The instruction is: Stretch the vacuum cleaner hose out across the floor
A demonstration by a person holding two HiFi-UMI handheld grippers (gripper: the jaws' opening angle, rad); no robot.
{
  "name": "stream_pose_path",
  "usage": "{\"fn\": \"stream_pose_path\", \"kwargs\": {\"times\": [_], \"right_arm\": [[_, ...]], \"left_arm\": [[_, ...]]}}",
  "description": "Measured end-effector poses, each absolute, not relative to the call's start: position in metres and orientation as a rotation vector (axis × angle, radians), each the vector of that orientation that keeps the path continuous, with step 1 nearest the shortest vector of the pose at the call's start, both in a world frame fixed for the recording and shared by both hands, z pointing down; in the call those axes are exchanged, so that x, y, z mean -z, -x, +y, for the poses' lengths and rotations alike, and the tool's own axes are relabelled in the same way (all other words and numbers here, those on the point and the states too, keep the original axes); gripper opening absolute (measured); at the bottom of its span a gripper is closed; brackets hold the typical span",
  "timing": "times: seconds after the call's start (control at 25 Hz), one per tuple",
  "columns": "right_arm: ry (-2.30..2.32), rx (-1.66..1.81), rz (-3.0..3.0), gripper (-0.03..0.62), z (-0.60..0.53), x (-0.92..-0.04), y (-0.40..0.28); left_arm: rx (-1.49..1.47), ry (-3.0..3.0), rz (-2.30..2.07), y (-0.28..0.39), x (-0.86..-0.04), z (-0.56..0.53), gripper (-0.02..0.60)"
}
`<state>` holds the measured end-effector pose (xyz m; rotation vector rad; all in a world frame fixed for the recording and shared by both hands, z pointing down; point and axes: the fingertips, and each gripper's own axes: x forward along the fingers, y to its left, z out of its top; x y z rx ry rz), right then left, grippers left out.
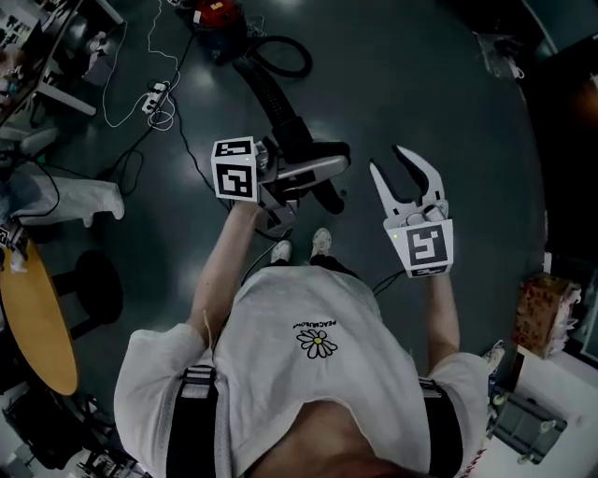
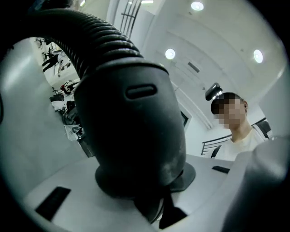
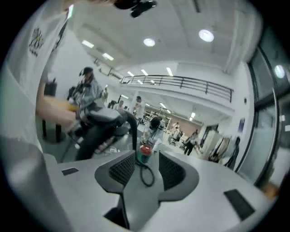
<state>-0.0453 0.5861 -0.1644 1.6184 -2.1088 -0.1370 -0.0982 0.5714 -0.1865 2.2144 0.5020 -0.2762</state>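
The left claw [image 1: 318, 174] pinches the black vacuum hose [image 1: 269, 91] at its cuffed end. The right claw [image 1: 387, 159] stands spread beside it, holding nothing.

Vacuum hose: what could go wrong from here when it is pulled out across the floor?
1. The hose loops close to the red vacuum cleaner; a pull may drag or tip it.
2. The white power strip and cable lie on the floor nearby and may snag.
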Motion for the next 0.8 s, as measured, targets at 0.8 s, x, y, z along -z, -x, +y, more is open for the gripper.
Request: {"fn": "stream_pose_path", "kwargs": {"times": [0.8], "right_arm": [[-0.888, 0.975, -2.13, 0.167, 0.332, 0.143, 0.175]], "left_arm": [[0.031, -2.316, 0.696, 0.112, 0.191, 0.61, 0.121]]}}
